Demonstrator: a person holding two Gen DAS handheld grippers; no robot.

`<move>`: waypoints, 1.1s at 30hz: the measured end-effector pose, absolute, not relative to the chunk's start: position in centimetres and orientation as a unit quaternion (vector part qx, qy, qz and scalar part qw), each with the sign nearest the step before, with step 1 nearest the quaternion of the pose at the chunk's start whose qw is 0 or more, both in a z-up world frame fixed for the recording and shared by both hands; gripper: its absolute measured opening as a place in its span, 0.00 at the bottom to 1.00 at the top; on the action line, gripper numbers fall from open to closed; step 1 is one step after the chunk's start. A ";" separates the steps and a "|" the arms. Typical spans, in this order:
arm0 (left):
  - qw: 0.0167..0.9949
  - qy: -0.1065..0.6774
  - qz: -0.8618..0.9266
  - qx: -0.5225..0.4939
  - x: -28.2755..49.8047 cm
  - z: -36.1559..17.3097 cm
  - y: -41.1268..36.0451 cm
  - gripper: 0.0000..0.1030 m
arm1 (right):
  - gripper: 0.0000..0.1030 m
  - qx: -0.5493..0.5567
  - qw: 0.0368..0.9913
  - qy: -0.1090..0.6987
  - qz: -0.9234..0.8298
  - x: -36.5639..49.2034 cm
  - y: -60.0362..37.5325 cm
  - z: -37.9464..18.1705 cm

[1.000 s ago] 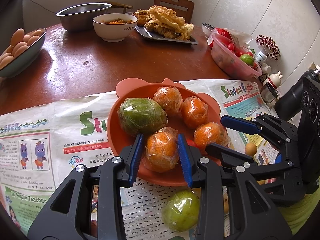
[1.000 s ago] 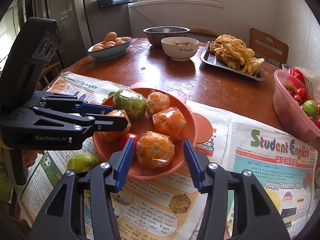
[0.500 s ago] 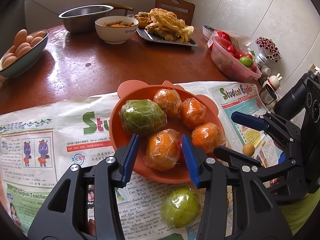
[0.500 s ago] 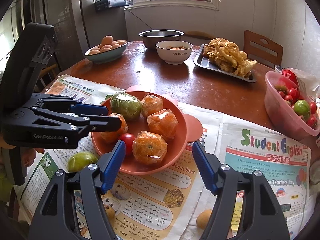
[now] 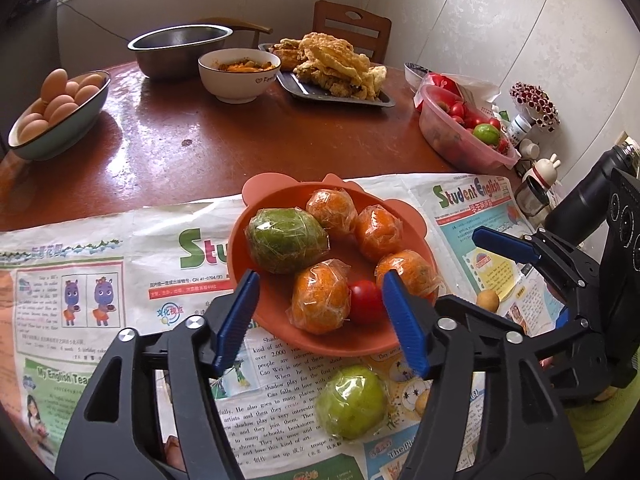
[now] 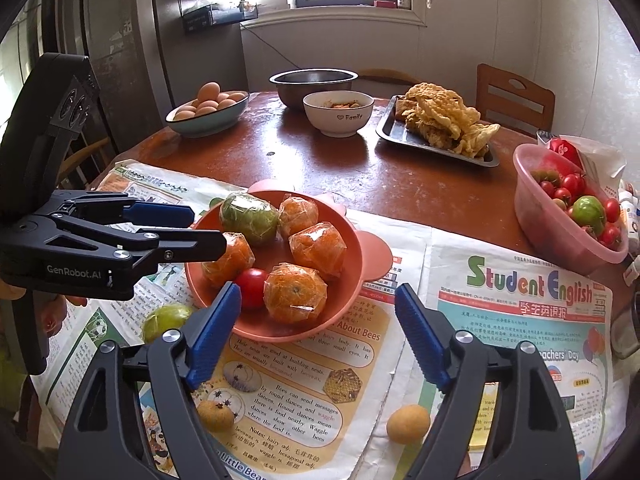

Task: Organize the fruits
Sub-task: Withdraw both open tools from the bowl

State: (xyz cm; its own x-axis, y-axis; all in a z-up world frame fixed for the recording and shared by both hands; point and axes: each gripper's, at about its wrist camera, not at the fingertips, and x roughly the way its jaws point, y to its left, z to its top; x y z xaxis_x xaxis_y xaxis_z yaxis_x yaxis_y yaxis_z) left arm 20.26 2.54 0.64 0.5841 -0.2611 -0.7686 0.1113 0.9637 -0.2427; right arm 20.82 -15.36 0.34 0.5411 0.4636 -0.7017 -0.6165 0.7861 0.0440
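A terracotta plate (image 5: pixel 256 264) (image 6: pixel 360 276) on newspaper holds several wrapped oranges, a wrapped green fruit (image 5: pixel 286 246) (image 6: pixel 248 218) and a red tomato (image 5: pixel 365 301) (image 6: pixel 251 288). My left gripper (image 5: pixel 320 320) (image 6: pixel 206 228) hovers at the plate's near rim. Its jaws are opening, and the front orange (image 5: pixel 320 300) lies between the pads untouched. My right gripper (image 6: pixel 318 332) (image 5: pixel 472 270) stands at the plate's other side, jaws opening wide. Another orange (image 6: pixel 294 298) lies free just beyond its fingers. A loose green fruit (image 5: pixel 352 402) (image 6: pixel 166 320) rests on the paper.
Small yellow fruits (image 6: pixel 408 424) (image 6: pixel 216 416) lie on the newspaper (image 6: pixel 520 320). Farther back stand a bowl of eggs (image 6: pixel 208 108), a steel bowl (image 6: pixel 312 84), a white bowl (image 6: pixel 338 114), a tray of fried food (image 6: pixel 440 128) and a pink tub of tomatoes (image 6: pixel 568 208).
Both grippers have opened and let go of the oranges they were clamping, which now lie in the plate. Both have drawn back slightly, and the tomato shows fully.
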 end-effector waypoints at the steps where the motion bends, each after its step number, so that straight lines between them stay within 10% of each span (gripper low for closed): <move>1: 0.886 0.443 -0.104 -0.084 20.2 0.7 2.6 0.60 | 0.79 -0.104 0.872 0.365 0.309 20.8 -15.4 0.4; 17: 0.896 0.427 -0.084 -0.092 17.9 2.6 2.9 0.88 | 0.88 -0.095 0.883 0.349 0.300 19.0 -16.4 2.1; 33: 0.906 0.405 -0.089 -0.085 15.1 4.7 1.8 0.90 | 0.91 -0.082 0.899 0.320 0.286 16.0 -18.9 4.9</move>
State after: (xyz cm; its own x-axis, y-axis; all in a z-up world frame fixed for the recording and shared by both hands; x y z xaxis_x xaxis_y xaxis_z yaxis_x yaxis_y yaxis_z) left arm 15.11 1.77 4.67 0.6555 -0.2308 -0.7190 0.0926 0.9695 -0.2268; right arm 16.02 -18.86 4.87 0.6306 0.4627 -0.6231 -0.5676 0.8225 0.0363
